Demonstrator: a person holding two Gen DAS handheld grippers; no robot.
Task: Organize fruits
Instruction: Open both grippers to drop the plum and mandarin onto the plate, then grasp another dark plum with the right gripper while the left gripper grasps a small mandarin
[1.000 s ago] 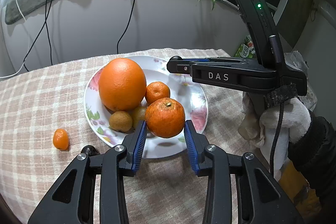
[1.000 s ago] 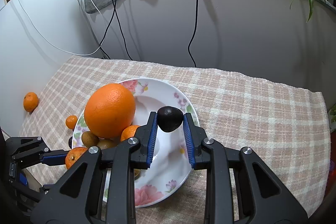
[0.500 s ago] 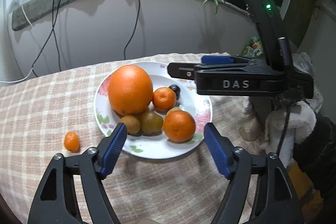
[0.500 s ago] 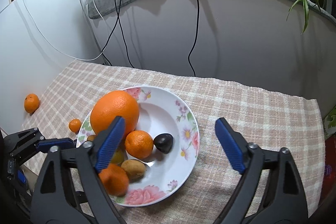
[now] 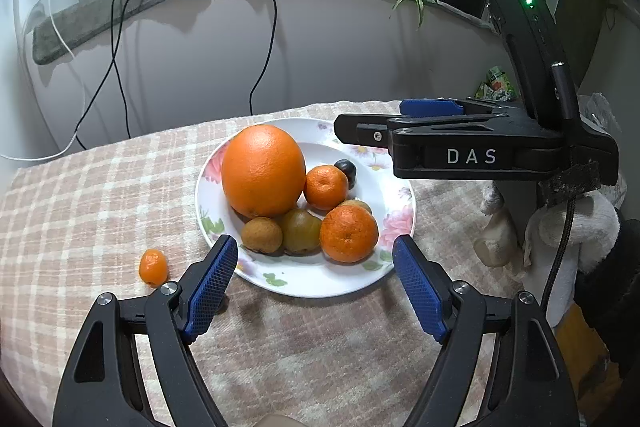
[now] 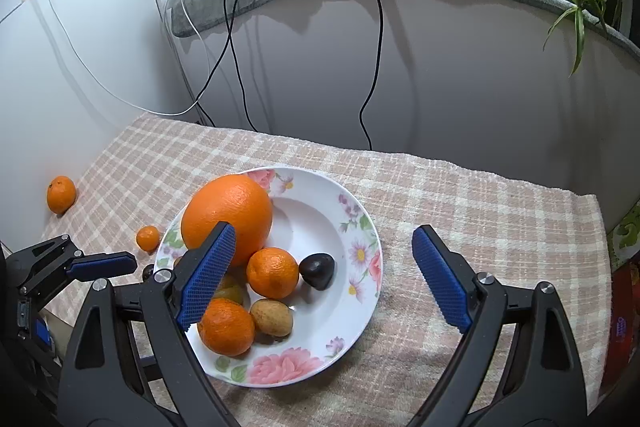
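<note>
Fruit is being gathered on a floral plate [image 5: 394, 195] on a checked tablecloth [image 6: 480, 211]; a large orange [image 5: 262, 171] is being flanked by mandarins. Both the left gripper [image 5: 316, 281] and the right gripper [image 6: 324, 275], lettered "DAS", are being held spread and empty. One small mandarin [image 5: 153, 267] is being left beside the plate.

Right tool [image 6: 326, 277] wide open (nothing held); dark fruit [image 6: 317, 270] on plate [image 6: 362, 311].

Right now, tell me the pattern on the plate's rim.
The white plate has pink flowers and green leaves printed around its rim; the right wrist view shows it best.
</note>
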